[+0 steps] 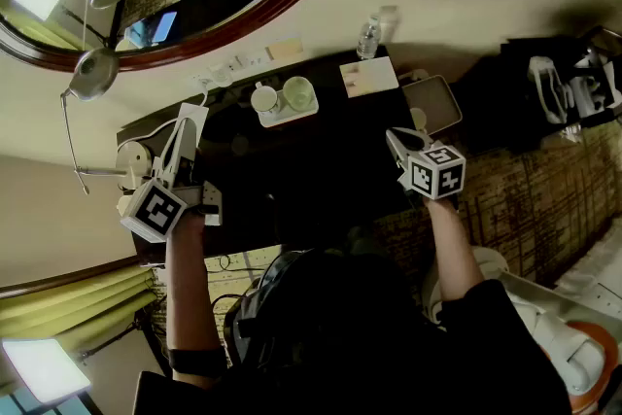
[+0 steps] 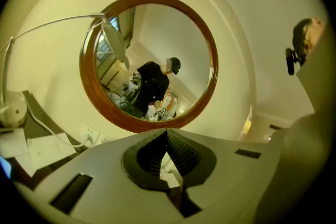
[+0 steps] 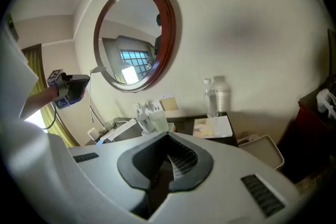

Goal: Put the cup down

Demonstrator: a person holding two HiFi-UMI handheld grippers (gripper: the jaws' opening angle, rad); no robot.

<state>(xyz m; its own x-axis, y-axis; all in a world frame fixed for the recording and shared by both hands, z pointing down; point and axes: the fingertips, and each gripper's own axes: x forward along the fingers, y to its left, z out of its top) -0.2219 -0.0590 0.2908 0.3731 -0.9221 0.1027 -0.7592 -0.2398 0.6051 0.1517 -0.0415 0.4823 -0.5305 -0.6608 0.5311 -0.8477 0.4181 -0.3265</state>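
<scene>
The left gripper [image 1: 192,120] hovered over the left end of the dark rectangular desk [image 1: 321,165]. Its two jaws were pressed together with nothing between them. It pointed roughly level toward the round mirror with a reddish-brown wooden frame [image 2: 209,44] on the cream wall. The right gripper [image 1: 394,139] hung over the desk's right end, tipped downward. Its jaws were also closed on nothing (in the right gripper view the ribbed black pads met at the tip, with only the desk showing beyond them).

Neither gripper held a cup. The white ceramic cup [image 1: 263,98] and the pale green cup [image 1: 298,93] stood side by side on a small white rectangular tray [image 1: 284,121]. The tray sat at the back of the desk, close to the wall. In the head view it lay between the two grippers and well apart from both.

Just right of the tray lay a pale rectangular notepad [image 1: 369,76]. Behind the notepad a clear plastic water bottle [image 1: 367,37] stood against the wall. A metal desk lamp with a round head [image 1: 94,73] rose at the desk's left end. An off-white plastic bin [image 1: 434,104] sat at the desk's right edge.
</scene>
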